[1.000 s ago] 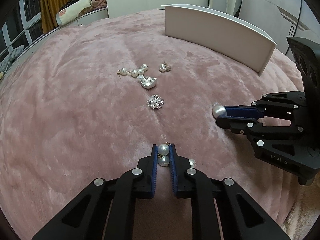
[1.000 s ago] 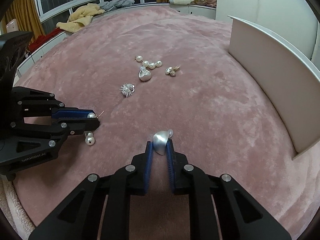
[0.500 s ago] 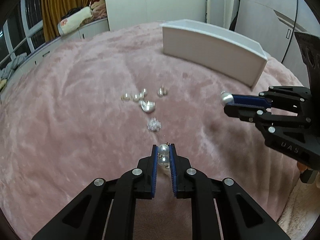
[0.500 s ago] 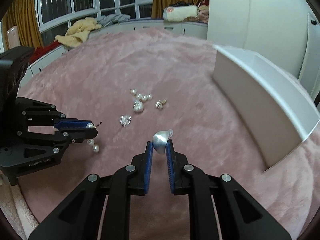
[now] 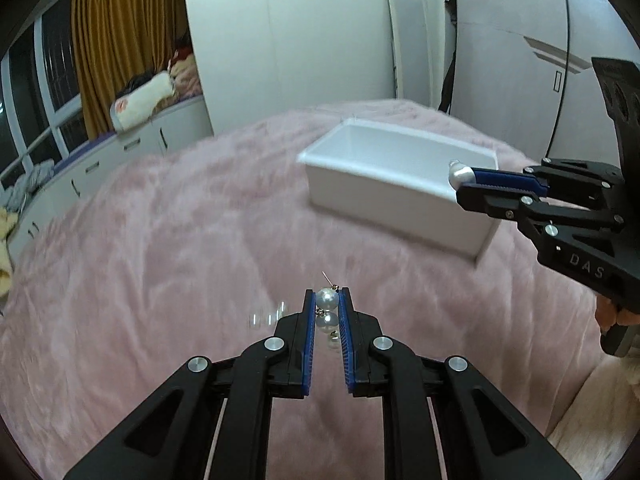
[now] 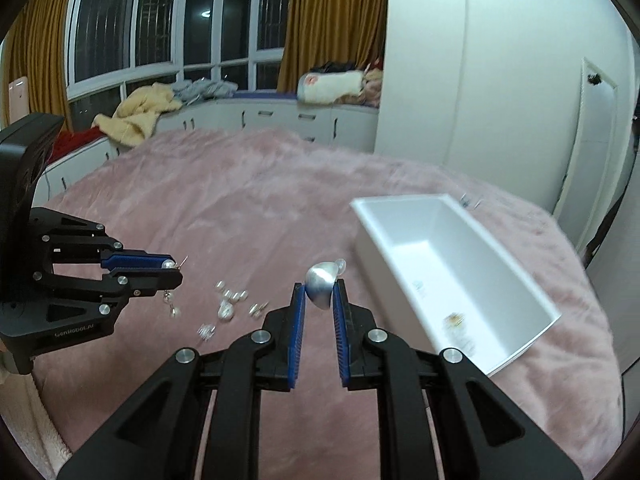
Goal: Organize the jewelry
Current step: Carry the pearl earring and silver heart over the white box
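My left gripper [image 5: 327, 299] is shut on a pearl drop earring [image 5: 327, 309] and holds it well above the pink blanket [image 5: 160, 264]; it also shows in the right wrist view [image 6: 170, 266]. My right gripper [image 6: 319, 290] is shut on a silver shell-shaped earring [image 6: 320, 282] and holds it raised near the white box [image 6: 452, 276]; it also shows in the left wrist view [image 5: 460, 174], level with the box rim [image 5: 384, 160]. Several loose earrings [image 6: 228, 304] lie on the blanket below. Small jewelry pieces [image 6: 454, 320] lie inside the box.
White cabinets with piled clothes [image 6: 136, 116] run along the windows at the back. A white wardrobe [image 6: 480, 80] stands behind the box. The blanket's edge drops off at the lower right [image 5: 592, 412].
Both grippers have risen well above the blanket with their earrings still held. The white box's inside has come into view, and the loose earrings now lie far below.
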A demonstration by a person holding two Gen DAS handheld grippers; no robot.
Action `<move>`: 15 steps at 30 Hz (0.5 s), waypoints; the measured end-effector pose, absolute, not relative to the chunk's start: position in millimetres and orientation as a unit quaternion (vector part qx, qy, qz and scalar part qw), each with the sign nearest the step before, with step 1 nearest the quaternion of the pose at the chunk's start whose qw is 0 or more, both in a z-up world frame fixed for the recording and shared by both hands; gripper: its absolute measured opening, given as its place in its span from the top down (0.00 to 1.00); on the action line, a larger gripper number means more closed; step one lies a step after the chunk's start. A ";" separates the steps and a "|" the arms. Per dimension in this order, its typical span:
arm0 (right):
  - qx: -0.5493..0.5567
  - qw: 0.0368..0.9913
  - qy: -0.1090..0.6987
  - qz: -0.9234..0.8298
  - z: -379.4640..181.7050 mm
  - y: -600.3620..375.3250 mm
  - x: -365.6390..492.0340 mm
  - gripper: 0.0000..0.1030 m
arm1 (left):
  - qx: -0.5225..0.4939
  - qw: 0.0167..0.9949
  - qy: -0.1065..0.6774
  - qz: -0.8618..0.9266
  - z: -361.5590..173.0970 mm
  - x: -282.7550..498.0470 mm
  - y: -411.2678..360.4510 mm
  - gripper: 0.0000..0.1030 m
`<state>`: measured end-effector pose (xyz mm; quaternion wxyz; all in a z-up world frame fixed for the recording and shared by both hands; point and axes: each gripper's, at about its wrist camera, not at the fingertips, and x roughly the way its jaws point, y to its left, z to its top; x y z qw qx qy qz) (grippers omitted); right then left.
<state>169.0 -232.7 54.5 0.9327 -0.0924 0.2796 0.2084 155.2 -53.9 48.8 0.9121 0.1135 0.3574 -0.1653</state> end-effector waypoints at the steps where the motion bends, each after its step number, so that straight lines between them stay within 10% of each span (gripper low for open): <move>1: -0.092 0.936 0.272 0.205 63.2 -238.5 171.2 0.86 | 0.115 0.914 0.353 -0.166 54.4 158.2 -57.9 0.84; 15: -0.090 0.955 0.240 0.150 108.0 -305.5 202.5 0.86 | 0.135 0.923 0.301 -0.196 129.1 231.8 -136.8 0.84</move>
